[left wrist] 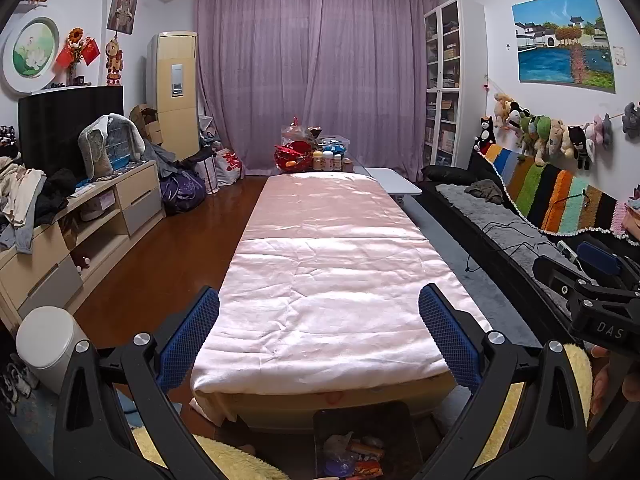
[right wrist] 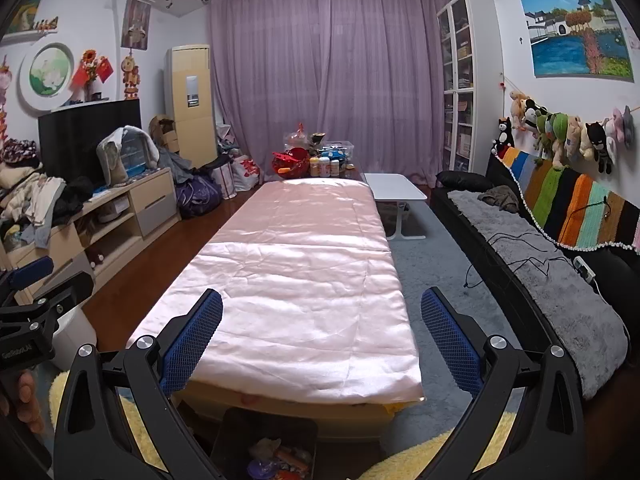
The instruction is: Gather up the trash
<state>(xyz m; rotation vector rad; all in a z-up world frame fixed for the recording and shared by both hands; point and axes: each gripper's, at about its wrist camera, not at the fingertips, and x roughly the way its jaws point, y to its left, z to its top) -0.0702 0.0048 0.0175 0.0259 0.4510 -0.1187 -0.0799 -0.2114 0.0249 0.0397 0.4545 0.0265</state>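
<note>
Pink satin cloth covers the long desk (left wrist: 320,280), and its top is bare of litter at this near end. The trash (left wrist: 352,456) sits in a dark bin (left wrist: 360,412) on the floor just in front of the desk's near edge, wrappers and crumpled bits showing inside. So the collecting looks done, or close to it; what remains, I judge, is a last check of the desk, then dealing with the bin itself.

The left gripper (left wrist: 320,340) hangs above the desk's near end, fingers (left wrist: 188,344) spread wide and holding nothing. The right gripper (right wrist: 322,340) is level with it, just beside it toward the sofa side of the desk, fingers (right wrist: 450,344) equally wide apart and empty. Both point straight down the desk toward the clutter of jars (left wrist: 328,160) at its far end.

If the bin is next, a gripper must tip downward and come back toward the desk's near edge, since the bin lies below both.
</note>
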